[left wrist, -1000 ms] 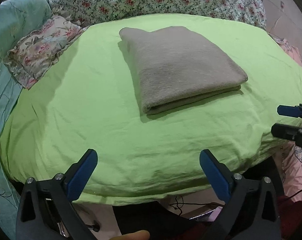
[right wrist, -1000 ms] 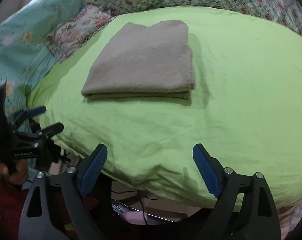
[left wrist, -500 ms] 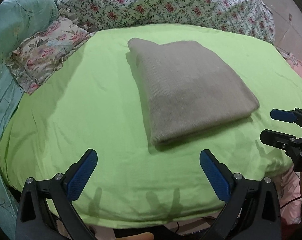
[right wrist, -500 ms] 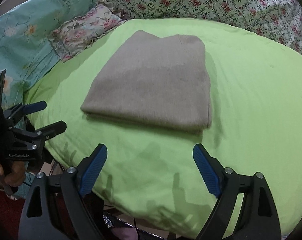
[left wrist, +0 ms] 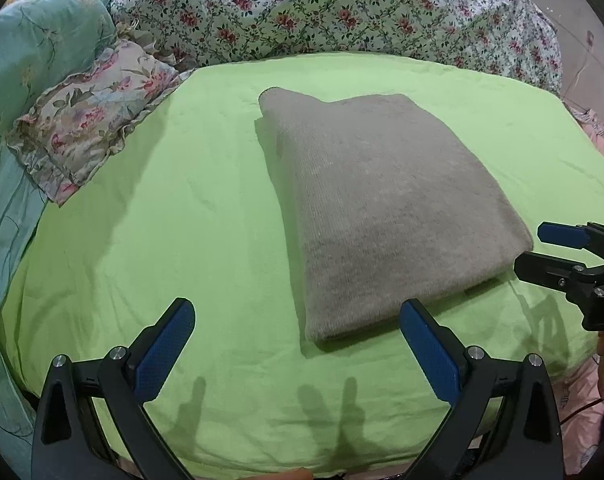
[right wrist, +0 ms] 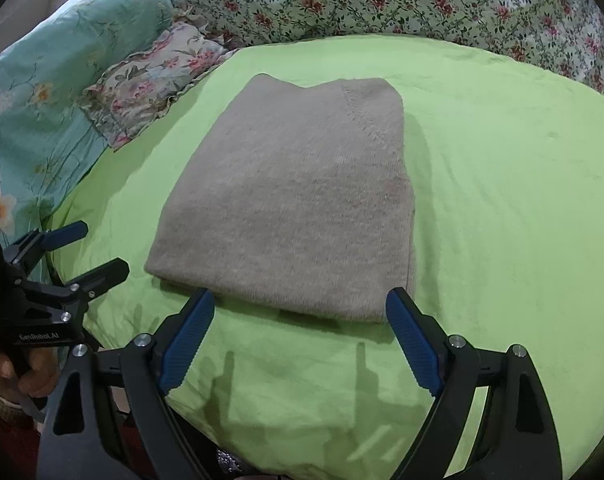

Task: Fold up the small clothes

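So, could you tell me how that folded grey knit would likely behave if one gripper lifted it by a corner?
The knit looks soft and stacked in layers, so it would probably droop and unfold. Its fuzzy surface likely grips the green sheet, so pushing may bunch it.

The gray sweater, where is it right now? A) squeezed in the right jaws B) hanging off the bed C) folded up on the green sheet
C: the gray sweater lies folded flat on the green sheet, with both open grippers holding nothing.
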The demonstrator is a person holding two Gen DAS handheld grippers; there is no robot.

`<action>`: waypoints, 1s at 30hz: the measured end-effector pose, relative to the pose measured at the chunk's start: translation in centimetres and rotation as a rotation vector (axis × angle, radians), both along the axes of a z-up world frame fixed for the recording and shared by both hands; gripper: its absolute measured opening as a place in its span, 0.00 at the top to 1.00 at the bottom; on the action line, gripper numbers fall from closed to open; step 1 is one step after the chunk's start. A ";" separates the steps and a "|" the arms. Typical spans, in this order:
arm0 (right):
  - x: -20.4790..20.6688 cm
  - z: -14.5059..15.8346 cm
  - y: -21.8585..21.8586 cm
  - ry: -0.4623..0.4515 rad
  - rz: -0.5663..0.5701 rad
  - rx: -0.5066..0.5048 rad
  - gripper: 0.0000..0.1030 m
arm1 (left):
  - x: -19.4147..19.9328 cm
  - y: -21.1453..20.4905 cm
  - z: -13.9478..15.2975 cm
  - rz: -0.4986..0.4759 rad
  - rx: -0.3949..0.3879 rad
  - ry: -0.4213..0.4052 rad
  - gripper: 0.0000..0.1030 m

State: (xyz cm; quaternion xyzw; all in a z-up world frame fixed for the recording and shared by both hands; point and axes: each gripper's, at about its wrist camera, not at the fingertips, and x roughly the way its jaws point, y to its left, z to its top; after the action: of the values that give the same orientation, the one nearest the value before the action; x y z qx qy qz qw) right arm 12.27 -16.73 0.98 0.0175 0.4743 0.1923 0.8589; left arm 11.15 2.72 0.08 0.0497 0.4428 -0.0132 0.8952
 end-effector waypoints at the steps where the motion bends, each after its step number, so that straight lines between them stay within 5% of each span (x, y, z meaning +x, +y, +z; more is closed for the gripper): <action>1: 0.3 0.0 0.0 0.006 -0.002 -0.003 0.15 | 0.1 -0.1 0.0 0.000 0.000 0.001 0.01; 30: 2.4 0.4 1.4 0.035 0.006 -0.013 0.14 | 2.2 0.2 0.2 0.040 0.004 0.047 0.01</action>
State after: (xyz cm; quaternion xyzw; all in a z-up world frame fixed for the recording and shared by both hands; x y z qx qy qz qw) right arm 14.66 -15.38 1.38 0.0138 0.4905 0.1914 0.8501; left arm 13.31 2.92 0.25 0.0425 0.4645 0.0045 0.8845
